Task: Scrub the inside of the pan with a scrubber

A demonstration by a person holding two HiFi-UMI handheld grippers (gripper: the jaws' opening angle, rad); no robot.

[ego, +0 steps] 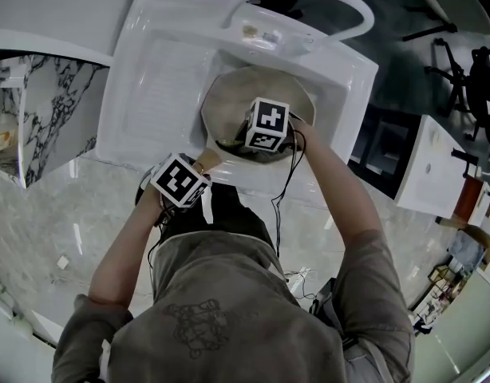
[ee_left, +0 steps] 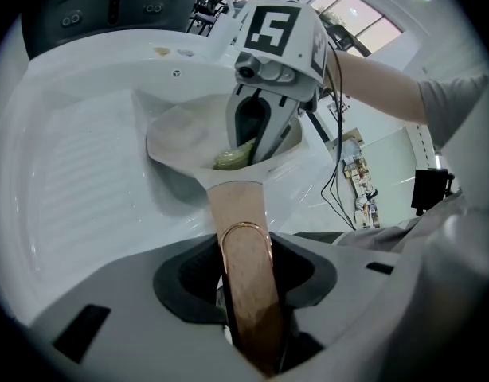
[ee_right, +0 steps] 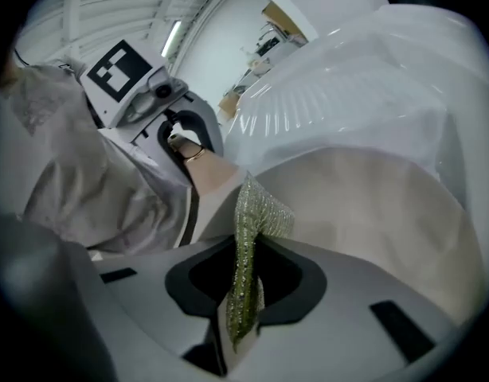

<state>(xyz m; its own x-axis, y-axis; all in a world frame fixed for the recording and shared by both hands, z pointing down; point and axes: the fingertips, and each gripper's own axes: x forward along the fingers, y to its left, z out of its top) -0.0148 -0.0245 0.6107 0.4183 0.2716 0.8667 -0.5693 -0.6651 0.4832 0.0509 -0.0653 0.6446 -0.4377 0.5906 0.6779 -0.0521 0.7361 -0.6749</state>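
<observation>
My left gripper (ee_left: pixel 246 305) clamps the handle (ee_left: pixel 238 205) of the pan (ego: pixel 229 102) at the near edge of the sink (ego: pixel 149 78). My right gripper (ee_right: pixel 243 293) pinches the scrubber (ee_right: pixel 256 213) above the pan's near rim, and the far interior lies open.

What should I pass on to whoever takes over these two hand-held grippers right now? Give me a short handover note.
Left hand-held gripper: shut on the pan handle, steadying the pan in the sink.
Right hand-held gripper: shut on the green scrubber, held over the pan's inside near the handle end; whether it touches is not clear.
Done: both grips are made and the pan is in place. How much has been scrubbed does not show.
Left: work the scrubber over the whole inside, probably starting from the handle end.
</observation>
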